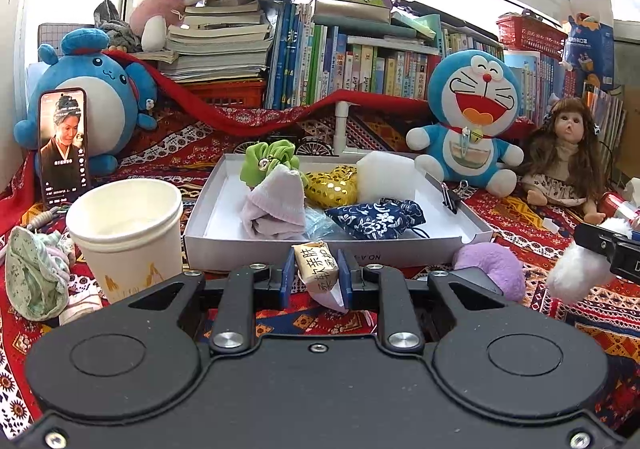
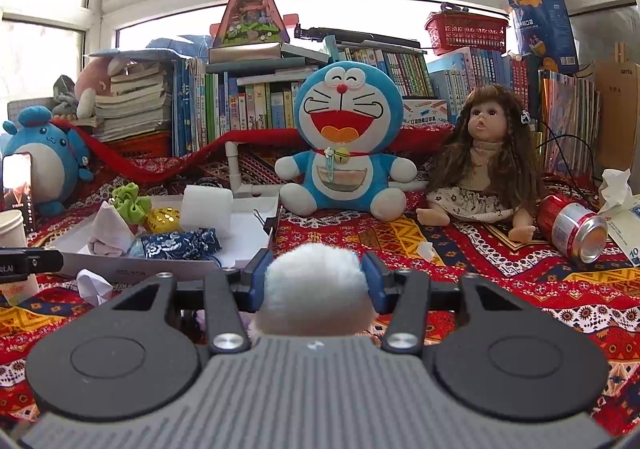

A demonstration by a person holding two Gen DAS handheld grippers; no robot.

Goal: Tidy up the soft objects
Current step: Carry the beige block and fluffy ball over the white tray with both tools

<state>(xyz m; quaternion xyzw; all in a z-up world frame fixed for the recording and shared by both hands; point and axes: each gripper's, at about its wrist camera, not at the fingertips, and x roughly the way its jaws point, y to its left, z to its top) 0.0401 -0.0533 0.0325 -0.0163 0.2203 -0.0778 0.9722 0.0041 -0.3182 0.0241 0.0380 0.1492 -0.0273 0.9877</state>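
Observation:
My left gripper (image 1: pixel 317 276) is shut on a small tissue packet (image 1: pixel 316 269) with printed characters, held just in front of the white tray (image 1: pixel 280 255). In the tray lie a green scrunchie (image 1: pixel 269 161), a pale lilac cloth (image 1: pixel 276 203), a gold sequin pouch (image 1: pixel 331 187), a white foam block (image 1: pixel 384 177) and a navy floral pouch (image 1: pixel 376 219). My right gripper (image 2: pixel 316 281) is shut on a white fluffy pompom (image 2: pixel 316 289), right of the tray (image 2: pixel 256 227); the same pompom (image 1: pixel 576 275) shows at the right edge of the left wrist view. A purple plush piece (image 1: pixel 494 267) lies beside the tray.
A paper cup (image 1: pixel 126 233) and a floral cloth bundle (image 1: pixel 36 273) sit left of the tray, with a phone (image 1: pixel 63 145) propped on a blue plush (image 1: pixel 92 89). A Doraemon plush (image 2: pixel 346 141), a doll (image 2: pixel 486 161), a tipped can (image 2: pixel 576 227) and book stacks line the back.

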